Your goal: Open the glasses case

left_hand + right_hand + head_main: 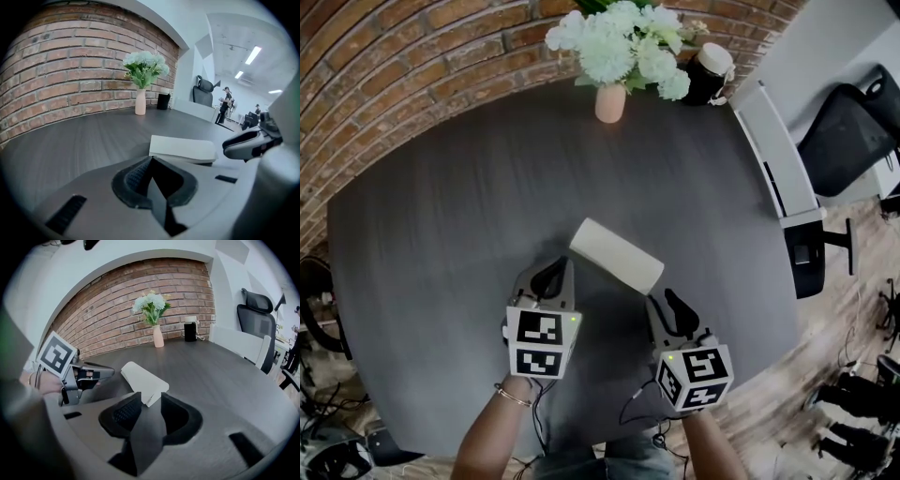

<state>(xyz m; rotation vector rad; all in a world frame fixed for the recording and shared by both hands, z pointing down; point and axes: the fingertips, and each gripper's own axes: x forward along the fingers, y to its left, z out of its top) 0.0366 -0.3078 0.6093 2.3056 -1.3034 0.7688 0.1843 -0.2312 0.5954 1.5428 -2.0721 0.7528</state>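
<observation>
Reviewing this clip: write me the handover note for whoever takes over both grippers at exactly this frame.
Left gripper: jaws together, empty, tip just short of the glasses case, at its left end in the head view.
Right gripper: jaws apart, with the case's other end right at the gap between its tips. I cannot tell whether they touch it.
Case: lies near the middle of the table, closed.
Done: one gripper is in place at each end of the case.
Left: steady the case, probably with the right gripper, then open the lid.
</observation>
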